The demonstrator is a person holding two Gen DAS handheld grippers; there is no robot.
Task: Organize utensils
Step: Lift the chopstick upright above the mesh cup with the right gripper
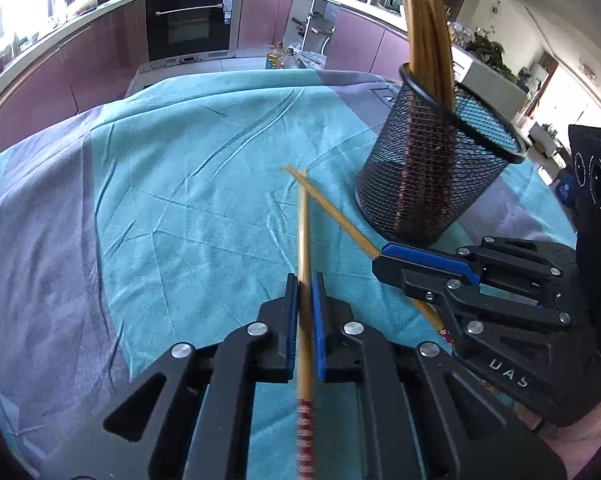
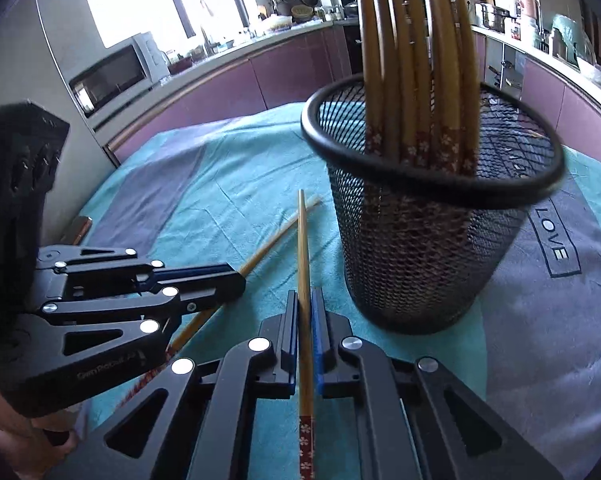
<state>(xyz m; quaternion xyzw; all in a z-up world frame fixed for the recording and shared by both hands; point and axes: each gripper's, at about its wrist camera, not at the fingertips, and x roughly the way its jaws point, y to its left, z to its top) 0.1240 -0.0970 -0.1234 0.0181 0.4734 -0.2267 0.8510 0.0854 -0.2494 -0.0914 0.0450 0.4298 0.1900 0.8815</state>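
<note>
Left tool (image 1: 305,280) clamped on one chopstick (image 1: 303,240); right tool (image 2: 305,296) clamped on a second chopstick (image 2: 303,248). Tips cross ahead of both tools, seemingly just above the desk cloth (image 1: 160,200). Mesh holder (image 2: 420,240) with more chopsticks stands ahead-right of both tools
</note>
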